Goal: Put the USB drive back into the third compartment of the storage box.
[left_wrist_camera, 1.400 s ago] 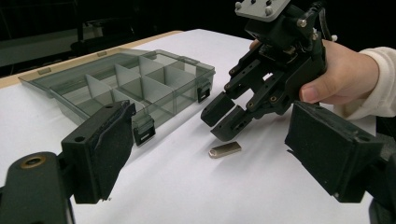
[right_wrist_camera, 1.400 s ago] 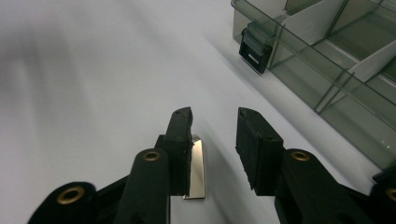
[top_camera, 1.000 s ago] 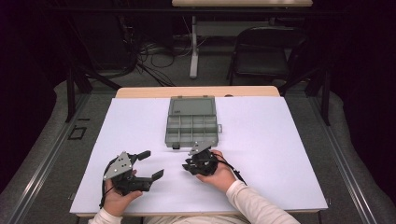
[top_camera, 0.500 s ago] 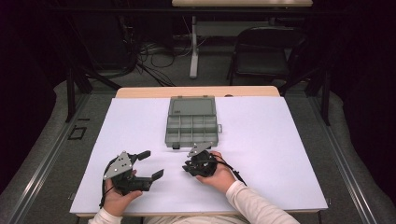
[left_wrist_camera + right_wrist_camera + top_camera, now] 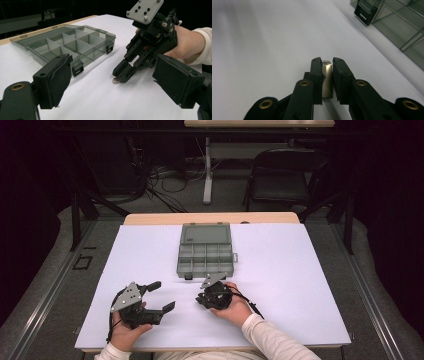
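A small flat metal piece, pale gold, is pinched between the jaws of my right gripper, which is shut on it. In the left gripper view the piece touches the white table surface under the right gripper's tips. In the high view the right gripper sits just in front of an open grey compartment box. My left gripper rests at the front left, open and holding nothing, pointed towards the right gripper.
The box has several compartments that look bare, its lid laid back and two black latches on the near wall. A white sheet covers the table. A folding chair and cables lie beyond the far edge.
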A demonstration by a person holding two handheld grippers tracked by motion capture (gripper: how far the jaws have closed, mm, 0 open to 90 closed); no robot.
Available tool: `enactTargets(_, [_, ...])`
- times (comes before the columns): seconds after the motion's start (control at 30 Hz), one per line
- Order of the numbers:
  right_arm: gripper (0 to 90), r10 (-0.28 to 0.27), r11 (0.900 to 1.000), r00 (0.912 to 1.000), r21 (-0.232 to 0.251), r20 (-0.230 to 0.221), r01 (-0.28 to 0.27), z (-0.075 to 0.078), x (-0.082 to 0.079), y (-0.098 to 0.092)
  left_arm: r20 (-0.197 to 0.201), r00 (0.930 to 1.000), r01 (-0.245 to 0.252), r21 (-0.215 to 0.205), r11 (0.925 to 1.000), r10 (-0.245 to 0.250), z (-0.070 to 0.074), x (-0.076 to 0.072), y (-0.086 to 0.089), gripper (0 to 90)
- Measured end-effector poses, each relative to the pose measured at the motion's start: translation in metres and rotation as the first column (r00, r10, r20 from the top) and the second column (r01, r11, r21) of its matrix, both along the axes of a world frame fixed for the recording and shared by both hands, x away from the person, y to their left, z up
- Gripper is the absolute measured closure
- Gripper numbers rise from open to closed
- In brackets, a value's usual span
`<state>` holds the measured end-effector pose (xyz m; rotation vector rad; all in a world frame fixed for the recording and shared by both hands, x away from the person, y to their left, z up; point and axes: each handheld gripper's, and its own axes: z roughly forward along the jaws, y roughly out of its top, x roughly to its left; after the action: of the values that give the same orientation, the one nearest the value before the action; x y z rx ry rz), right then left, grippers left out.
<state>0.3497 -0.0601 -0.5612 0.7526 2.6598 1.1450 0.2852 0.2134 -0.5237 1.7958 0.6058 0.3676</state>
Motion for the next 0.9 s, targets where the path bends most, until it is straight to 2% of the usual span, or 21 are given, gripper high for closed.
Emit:
enactTargets(0.37, [79.0,0.000,1.000,1.0000,-0.003,0.006,0.000,0.0002,-0.0002,0.0003,0.000,1.0000,-0.007,0.000,1.0000,0.007,-0.0001,0.0000,0.0001,14.8])
enactTargets(0.9, [79.1,-0.013,1.000,0.9999,0.027,0.010,0.012,0.0096,0.0028,-0.0056,0.000,0.9999,-0.011,0.000,0.9999,0.011,-0.0005,0.0002,0.0000,14.8])
